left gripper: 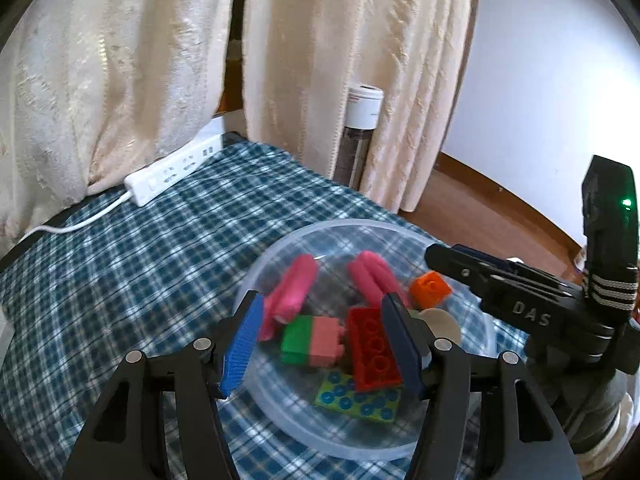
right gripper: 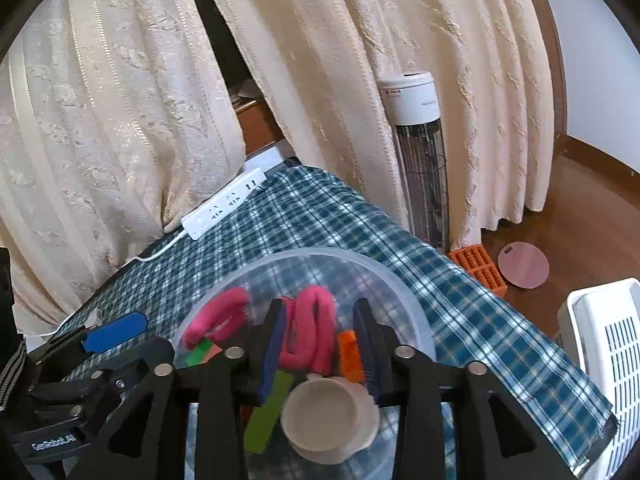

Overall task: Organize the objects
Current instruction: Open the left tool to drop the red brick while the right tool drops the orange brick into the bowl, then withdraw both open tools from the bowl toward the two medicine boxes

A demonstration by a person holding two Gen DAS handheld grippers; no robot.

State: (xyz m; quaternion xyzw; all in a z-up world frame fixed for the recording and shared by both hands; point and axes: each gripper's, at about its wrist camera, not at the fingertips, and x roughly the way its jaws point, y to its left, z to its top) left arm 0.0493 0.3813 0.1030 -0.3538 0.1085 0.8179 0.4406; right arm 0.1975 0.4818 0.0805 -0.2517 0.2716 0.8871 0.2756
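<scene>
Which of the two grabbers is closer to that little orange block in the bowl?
Right. The right gripper has the orange block just inside its right finger; the left gripper straddles the red brick, farther off.

Both the left gripper and right gripper are black, silver-screwed, with blue-padded fingers.

A plaid-clothed table carries a clear bowl and a power strip.

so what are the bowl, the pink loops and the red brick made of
Bowl: seemingly clear, slightly frosted plastic; the plaid cloth shows through its wall.
Pink loops: soft, fuzzy fabric by their matte, blurred edges, perhaps towelling hair ties.
Red brick: hard, glossy moulded plastic with round studs on top.
</scene>
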